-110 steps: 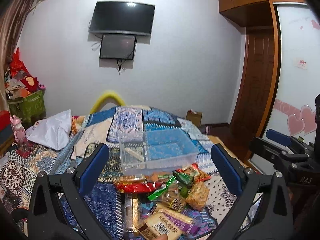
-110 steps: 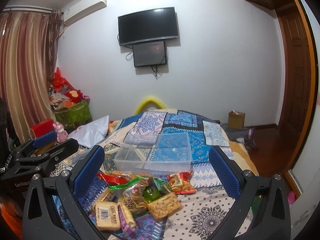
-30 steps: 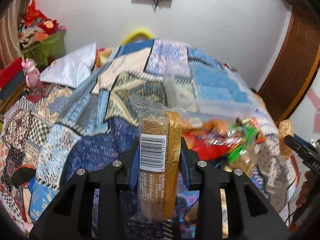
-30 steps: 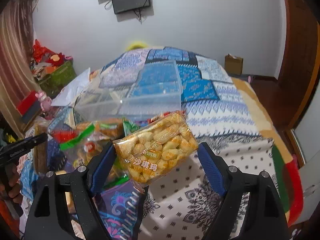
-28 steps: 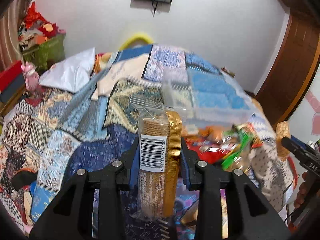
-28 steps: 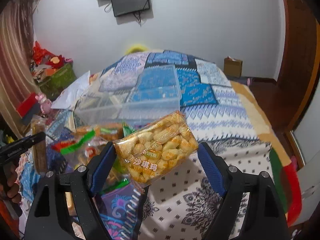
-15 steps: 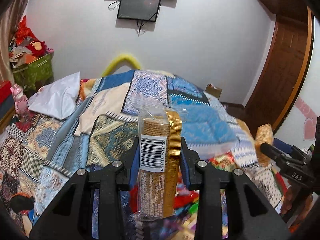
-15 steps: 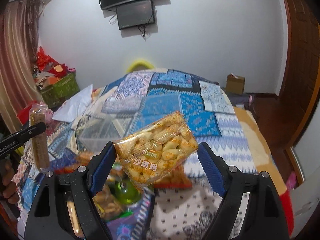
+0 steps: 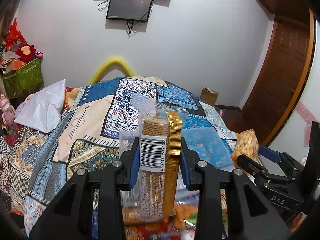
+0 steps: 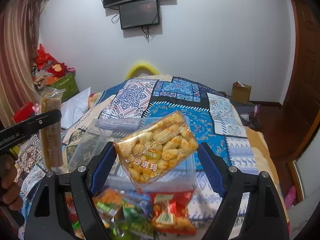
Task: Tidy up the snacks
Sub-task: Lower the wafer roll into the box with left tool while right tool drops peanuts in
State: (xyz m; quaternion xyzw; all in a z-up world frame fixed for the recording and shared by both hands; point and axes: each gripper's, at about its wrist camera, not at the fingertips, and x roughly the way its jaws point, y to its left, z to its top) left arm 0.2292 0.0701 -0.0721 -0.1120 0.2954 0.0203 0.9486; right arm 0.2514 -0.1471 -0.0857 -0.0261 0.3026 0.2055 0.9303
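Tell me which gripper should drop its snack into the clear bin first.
Right, probably. The right gripper holds the sachima pack directly in front of the clear bin; the left gripper holds its biscuit pack further aside.

Both wrist cameras hover low over the near bed (image 9: 96, 120), facing the far wall; each glimpses the other

A bed covered by a blue, cream and black patchwork quilt (image 10: 180, 92) filled the middle of the frame, bearing a clear rectangular plastic bin (image 10: 94, 140) at centre, a blurred heap of red, orange and green snack packets (image 10: 152, 214) at lower centre, and a white pillow (image 9: 44, 108) at left.
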